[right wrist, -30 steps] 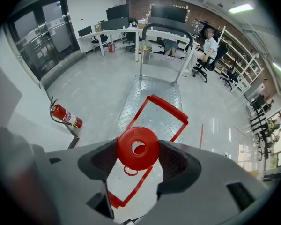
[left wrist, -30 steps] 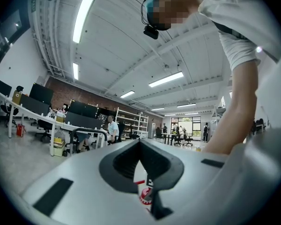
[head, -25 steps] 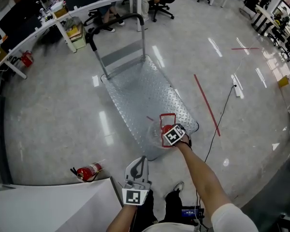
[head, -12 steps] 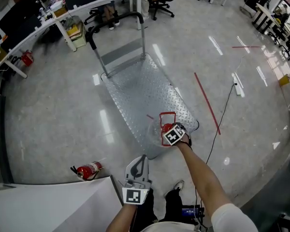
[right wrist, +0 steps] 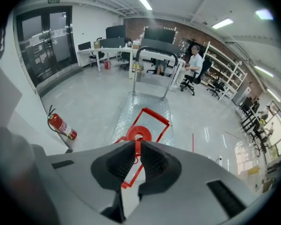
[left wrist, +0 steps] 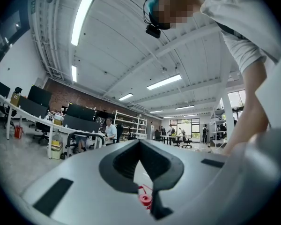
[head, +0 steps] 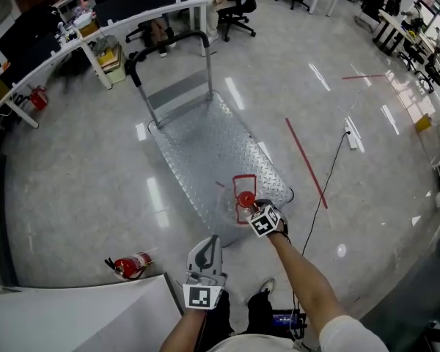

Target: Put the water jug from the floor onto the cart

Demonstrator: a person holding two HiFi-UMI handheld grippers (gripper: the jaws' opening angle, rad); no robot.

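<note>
The water jug (head: 242, 195) is clear with a red cap (right wrist: 138, 135) and a red frame handle (right wrist: 152, 117). It is over the near end of the steel cart (head: 198, 134); whether it rests on the deck I cannot tell. My right gripper (head: 250, 206) points steeply down at it. Its jaws are closing, and in the right gripper view (right wrist: 136, 147) the tips pinch a red bar of the handle just below the cap. My left gripper (head: 213, 241) is held level near my body, shut and empty (left wrist: 139, 143); the red cap (left wrist: 145, 200) shows below its tips.
The cart's black push handle (head: 169, 41) is at the far end. A red fire extinguisher (head: 132, 264) lies on the floor at left beside a white panel (head: 73, 310). A red floor line (head: 304, 160) and a cable with a power strip (head: 350, 132) lie right. Desks and seated people stand beyond.
My right gripper has drawn back a little toward me, still at the jug's red handle. The view has shifted slightly. The left gripper has stayed in place.
</note>
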